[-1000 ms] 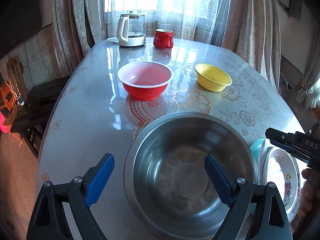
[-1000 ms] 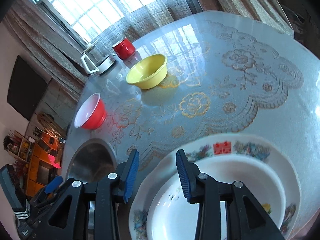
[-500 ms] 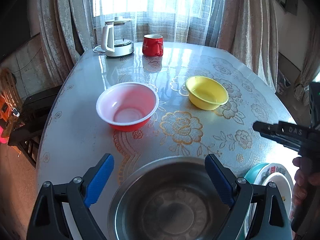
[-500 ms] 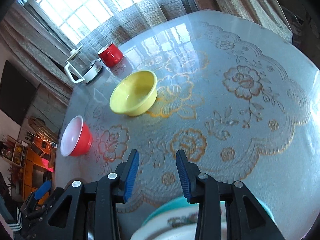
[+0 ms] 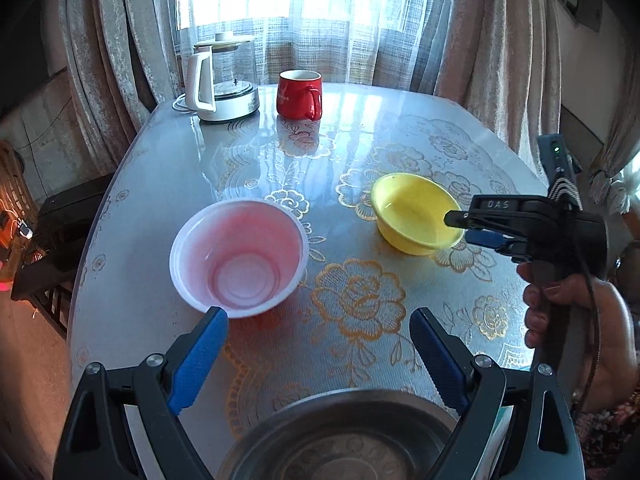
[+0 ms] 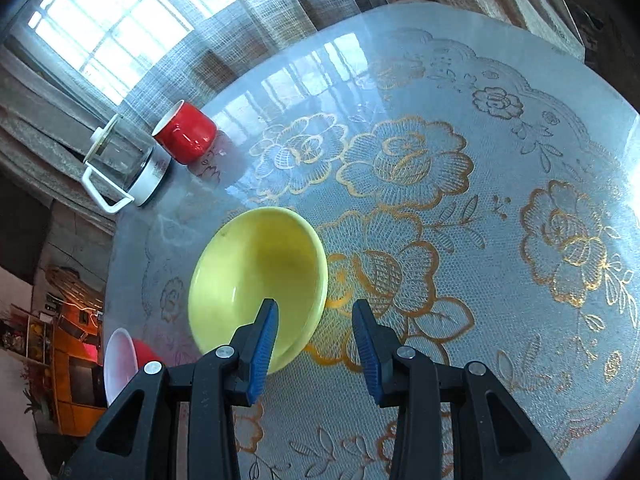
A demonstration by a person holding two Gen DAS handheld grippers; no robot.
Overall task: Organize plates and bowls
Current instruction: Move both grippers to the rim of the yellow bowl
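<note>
Yellow bowl [image 6: 258, 280] under right fingers [image 6: 264, 334], rim between them

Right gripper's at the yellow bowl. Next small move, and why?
Probably ease the right gripper forward and down so its jaws straddle the yellow bowl's near rim, then close. The jaws are open and empty, one finger over the bowl's inside, the other outside it.
</note>
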